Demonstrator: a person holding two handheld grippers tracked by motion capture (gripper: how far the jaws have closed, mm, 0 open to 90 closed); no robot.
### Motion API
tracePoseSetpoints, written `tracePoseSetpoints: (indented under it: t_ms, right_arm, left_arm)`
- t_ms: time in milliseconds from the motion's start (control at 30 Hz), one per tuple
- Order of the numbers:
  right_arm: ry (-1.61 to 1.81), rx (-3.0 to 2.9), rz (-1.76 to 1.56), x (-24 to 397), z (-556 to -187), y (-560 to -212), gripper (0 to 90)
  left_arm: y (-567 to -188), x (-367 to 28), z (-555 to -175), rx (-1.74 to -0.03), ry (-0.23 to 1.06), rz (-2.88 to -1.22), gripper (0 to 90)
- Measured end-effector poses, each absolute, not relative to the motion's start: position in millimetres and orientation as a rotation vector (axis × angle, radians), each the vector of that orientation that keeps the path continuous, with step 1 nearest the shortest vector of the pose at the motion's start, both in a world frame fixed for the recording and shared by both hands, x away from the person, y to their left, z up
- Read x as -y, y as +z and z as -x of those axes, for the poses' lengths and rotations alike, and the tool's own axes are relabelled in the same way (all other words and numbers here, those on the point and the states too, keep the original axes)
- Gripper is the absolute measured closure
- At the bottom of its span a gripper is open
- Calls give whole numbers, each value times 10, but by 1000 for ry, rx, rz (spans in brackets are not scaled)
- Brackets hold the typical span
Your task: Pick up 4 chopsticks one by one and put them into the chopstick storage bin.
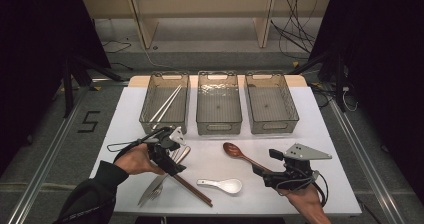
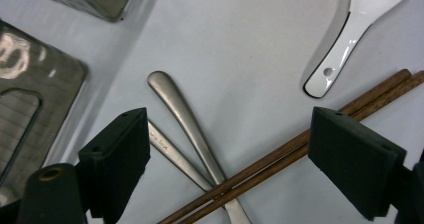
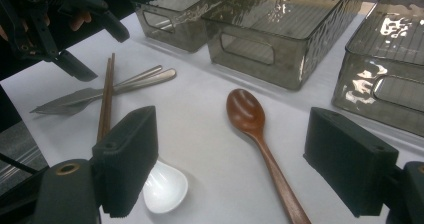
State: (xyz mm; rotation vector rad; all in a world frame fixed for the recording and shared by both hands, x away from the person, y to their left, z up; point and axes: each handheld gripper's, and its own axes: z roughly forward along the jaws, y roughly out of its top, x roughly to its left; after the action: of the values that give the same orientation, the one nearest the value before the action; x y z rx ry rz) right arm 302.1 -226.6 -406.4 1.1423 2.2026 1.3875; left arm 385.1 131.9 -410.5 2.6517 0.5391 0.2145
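Left gripper view looks down on the brown chopsticks (image 2: 280, 156), which lie as a pair on the white table (image 2: 240, 44), crossing over the handles of the metal knife (image 2: 172, 151) and metal fork (image 2: 192, 129). The left gripper (image 2: 227, 149) hangs just above them with its jaws spread wide, one on each side of the crossing point, and no pad presses on anything. Just beyond the chopstick ends lies the white ceramic spoon (image 2: 350, 29). In the high view the left gripper (image 1: 167, 156) sits over the cutlery pile near the table's front left, close to the left bin (image 1: 165, 104), which holds a pair of white chopsticks (image 1: 167, 104). The middle bin (image 1: 218, 104) and right bin (image 1: 271, 104) stand beside it. The right gripper (image 3: 230, 164) is also wide open, straddling the wooden spoon (image 3: 255, 134) without touching it.
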Motion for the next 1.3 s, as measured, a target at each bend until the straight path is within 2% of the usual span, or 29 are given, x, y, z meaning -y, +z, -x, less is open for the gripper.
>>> tracePoseSetpoints:
  t_ms: [600,1300]
  right_arm:
    - [1388,-2202,-1141,2266,-3019,-4062,222]
    - [1388,-2201,-1142,2266,-3019,-4061,222]
  left_arm:
    - [-4238,-1259,-3798,-438,143,-2754,311]
    - [-4363,-1210,-3787,-341,134,-2865,437]
